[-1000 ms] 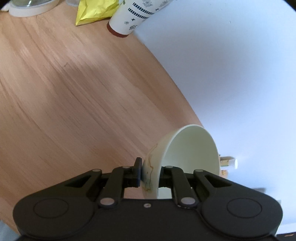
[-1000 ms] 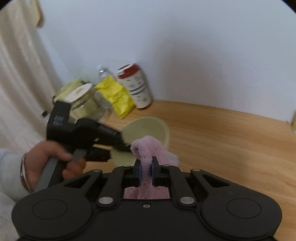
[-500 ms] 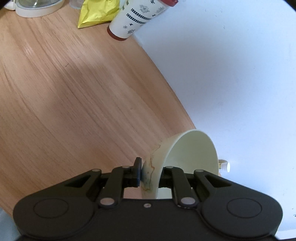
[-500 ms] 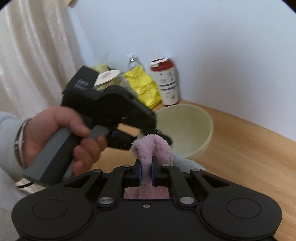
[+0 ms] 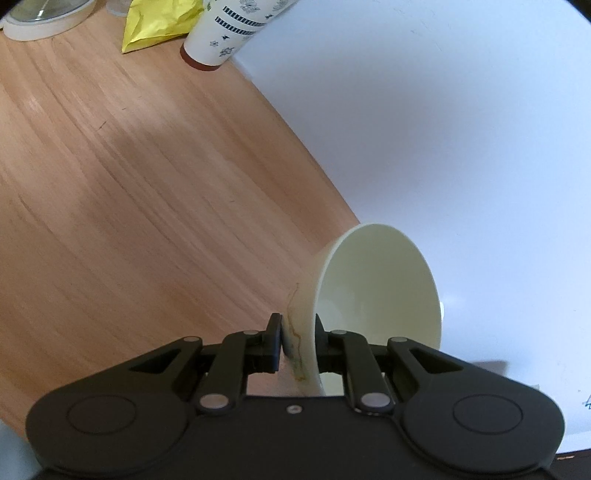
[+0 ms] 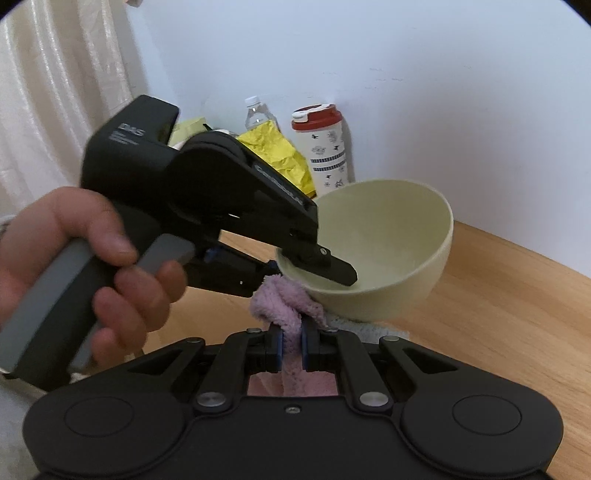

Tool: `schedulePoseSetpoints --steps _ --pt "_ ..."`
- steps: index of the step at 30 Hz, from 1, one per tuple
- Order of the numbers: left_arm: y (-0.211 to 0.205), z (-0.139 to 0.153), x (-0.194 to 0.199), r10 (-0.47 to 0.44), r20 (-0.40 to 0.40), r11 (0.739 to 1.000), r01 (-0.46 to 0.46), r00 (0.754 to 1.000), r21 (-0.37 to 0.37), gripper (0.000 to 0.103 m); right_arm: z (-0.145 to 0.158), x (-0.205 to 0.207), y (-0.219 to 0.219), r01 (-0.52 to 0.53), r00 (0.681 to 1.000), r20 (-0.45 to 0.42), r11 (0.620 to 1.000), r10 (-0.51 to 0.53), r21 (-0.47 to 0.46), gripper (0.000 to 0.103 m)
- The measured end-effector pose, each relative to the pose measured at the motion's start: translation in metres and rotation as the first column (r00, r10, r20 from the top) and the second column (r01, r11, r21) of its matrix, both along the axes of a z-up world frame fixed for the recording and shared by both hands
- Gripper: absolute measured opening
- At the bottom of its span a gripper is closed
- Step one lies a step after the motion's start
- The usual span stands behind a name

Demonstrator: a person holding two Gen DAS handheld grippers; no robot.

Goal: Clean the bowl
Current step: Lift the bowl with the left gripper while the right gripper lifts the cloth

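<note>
**Two grippers loaded, wiping not yet visible**

Both tools have what they need. The left gripper (image 5: pixel 298 345) pinches the wall of the pale bowl (image 5: pixel 376 295), one finger outside and one inside the rim, holding it tipped on its side above the wooden table (image 5: pixel 129 184) at the lower centre of the left wrist view. The right gripper (image 6: pixel 291 349) is pressed together on a bunched pink cloth (image 6: pixel 286 302), which pokes up just below the bowl's near edge in the middle of the right wrist view; whether cloth and bowl touch cannot be told.

What looks done: bowl lifted and presented, cloth in hand. What looks left: nearly all the cleaning. Brownish streaks run down the bowl's outer wall beside the left gripper's fingers, and the cloth sits outside the bowl rather than in it. The interior looks mostly plain, though a faint dull patch shows.

At the upper left of the left wrist view stand a patterned cup (image 5: pixel 236 29) and a yellow packet (image 5: pixel 159 22), well apart from the work.
</note>
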State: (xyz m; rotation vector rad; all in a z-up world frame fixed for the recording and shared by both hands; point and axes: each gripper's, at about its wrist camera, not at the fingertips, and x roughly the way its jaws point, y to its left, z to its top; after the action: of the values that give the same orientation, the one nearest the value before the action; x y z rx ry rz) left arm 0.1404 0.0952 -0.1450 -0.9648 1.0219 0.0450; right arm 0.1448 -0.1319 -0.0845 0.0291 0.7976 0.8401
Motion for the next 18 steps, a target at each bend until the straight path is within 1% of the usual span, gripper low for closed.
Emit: schedulePoseSetpoints --steps 5,9,13,18 --pt "-0.001 -0.005 0.004 -0.015 -0.001 1.0 0.015 1.0 -0.007 0.013 -0.014 0.004 0.002 0.017 1.0 -0.01 0.999 -0.017 -0.029 0.01" --pt "0.002 -0.006 0.005 -0.023 0.004 1.0 0.023 1.0 -0.002 0.013 -0.02 0.006 -0.002 0.026 1.0 -0.01 0.999 -0.026 -0.048 0.01" --pt "0.002 -0.003 0.001 -0.021 0.014 1.0 0.021 1.0 0.011 0.013 -0.015 0.004 -0.007 0.031 1.0 0.006 0.998 -0.03 -0.046 0.01" --pt "0.003 -0.005 0.0 -0.021 0.007 1.0 0.021 1.0 0.017 0.013 -0.003 0.001 -0.016 0.035 0.999 0.041 0.998 -0.033 -0.044 0.01"
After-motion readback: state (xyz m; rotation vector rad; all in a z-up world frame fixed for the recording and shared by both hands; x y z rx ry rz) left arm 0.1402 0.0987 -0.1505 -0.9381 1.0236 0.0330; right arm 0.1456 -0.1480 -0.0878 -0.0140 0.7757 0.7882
